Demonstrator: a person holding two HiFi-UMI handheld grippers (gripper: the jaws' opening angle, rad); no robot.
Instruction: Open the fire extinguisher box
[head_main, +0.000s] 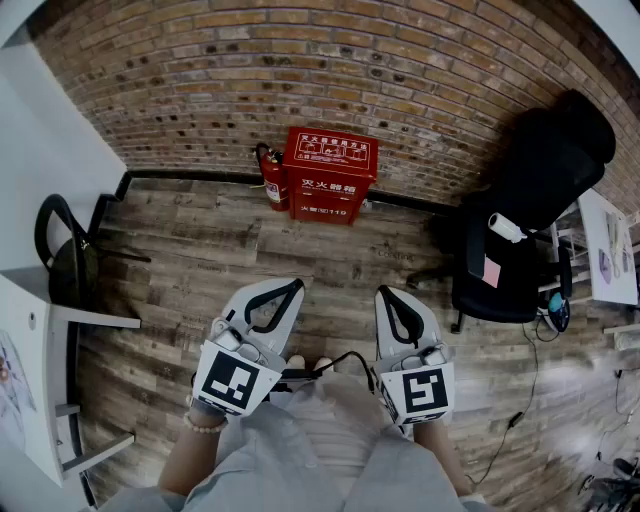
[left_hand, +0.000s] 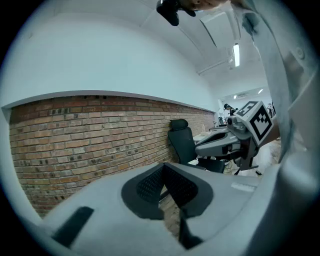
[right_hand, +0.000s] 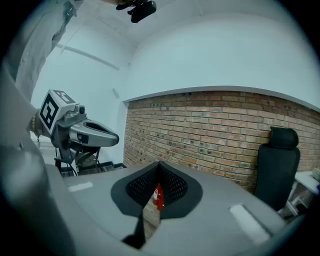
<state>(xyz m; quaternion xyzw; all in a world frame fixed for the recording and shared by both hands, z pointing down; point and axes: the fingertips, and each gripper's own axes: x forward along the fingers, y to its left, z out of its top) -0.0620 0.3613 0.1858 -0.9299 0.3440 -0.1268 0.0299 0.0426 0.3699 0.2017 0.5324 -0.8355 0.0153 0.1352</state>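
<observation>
Quick snapshot from my end: I'm standing on the wood plank floor (head_main: 200, 260) looking down. The red fire extinguisher box (head_main: 330, 175) sits on the floor right up against the brick wall (head_main: 300, 60), well ahead of me. Its front faces me and it looks closed as far as I can tell. A red fire extinguisher (head_main: 272, 178) stands just beside the box on its left; I can't tell if the two actually touch.

My left tool (head_main: 293, 287) is clenched with nothing in it, tips pressed together. My right tool (head_main: 386, 293) is the same deal, pinched together and empty, with only a thin slit below the tips. I'm holding both low in front of me, side by side, pointing roughly toward the box but well apart from it. In the right gripper view there's a sliver of red showing through that slit. That's the extinguisher stuff far off by the wall, not anything between the jaws.

A black office chair (head_main: 530, 200) is parked off to the right near the wall, with a white cylinder-ish thing (head_main: 505, 228) and a pink note (head_main: 491, 270) on it. On my left there's a white tabletop (head_main: 22, 340) with another black chair (head_main: 65, 250) next to it. A black cable (head_main: 345, 357) loops between my two tools.
</observation>
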